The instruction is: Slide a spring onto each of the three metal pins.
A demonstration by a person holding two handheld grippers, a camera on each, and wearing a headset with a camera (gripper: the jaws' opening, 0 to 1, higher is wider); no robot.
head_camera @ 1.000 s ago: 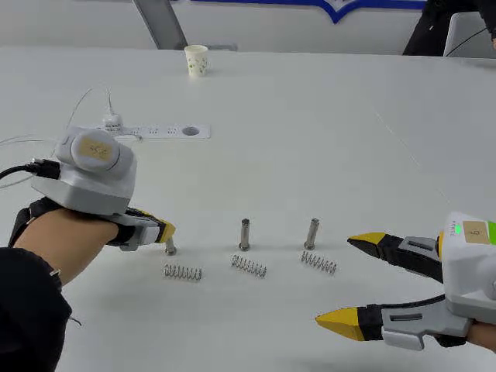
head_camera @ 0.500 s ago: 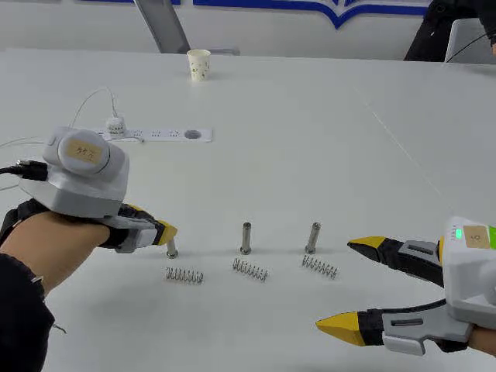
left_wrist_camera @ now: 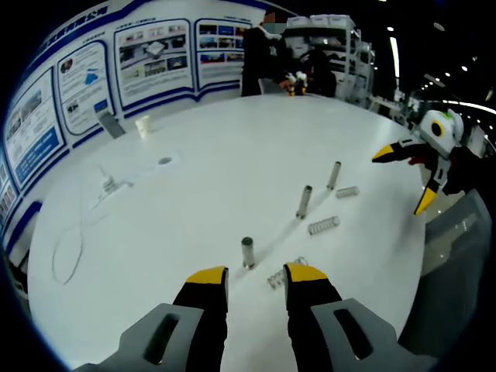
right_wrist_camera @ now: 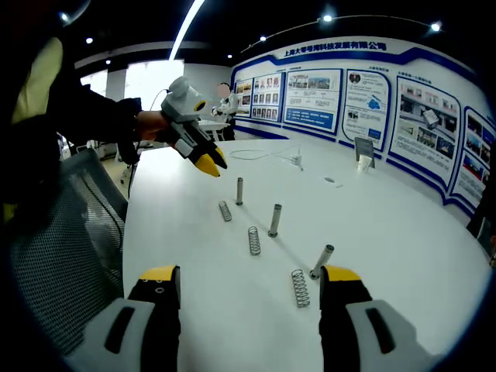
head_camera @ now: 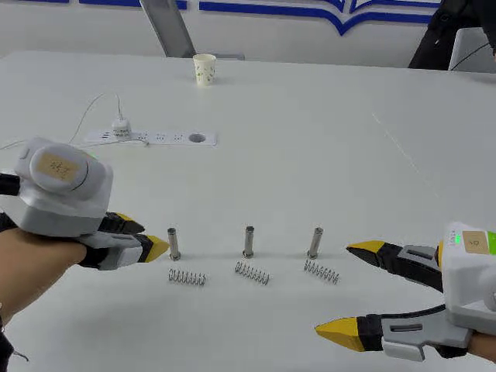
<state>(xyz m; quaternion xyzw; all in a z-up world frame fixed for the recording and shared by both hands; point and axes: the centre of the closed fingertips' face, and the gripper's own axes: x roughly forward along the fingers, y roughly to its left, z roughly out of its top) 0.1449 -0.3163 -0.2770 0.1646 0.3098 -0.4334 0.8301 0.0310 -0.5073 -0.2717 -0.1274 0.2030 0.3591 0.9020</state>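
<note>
While left tongs (head_camera: 149,239) hover beside pin (head_camera: 173,242), right tongs (head_camera: 339,288) gape.

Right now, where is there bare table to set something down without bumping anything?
The widest bare stretch lies between the power strip and the row of pins. The far right of the table, beyond the right gripper, is bare too. Crowded: the pins and springs, with the left gripper at one end.

A broad white table (head_camera: 310,116) stretches away, with a paper cup (head_camera: 204,69) near its far edge and a white power strip (head_camera: 151,138) lying on it. Beyond the table, blue-framed display boards (right_wrist_camera: 364,93) line the wall under a bright ceiling strip light (right_wrist_camera: 190,23). A mesh chair (right_wrist_camera: 54,248) stands beside the table.
</note>
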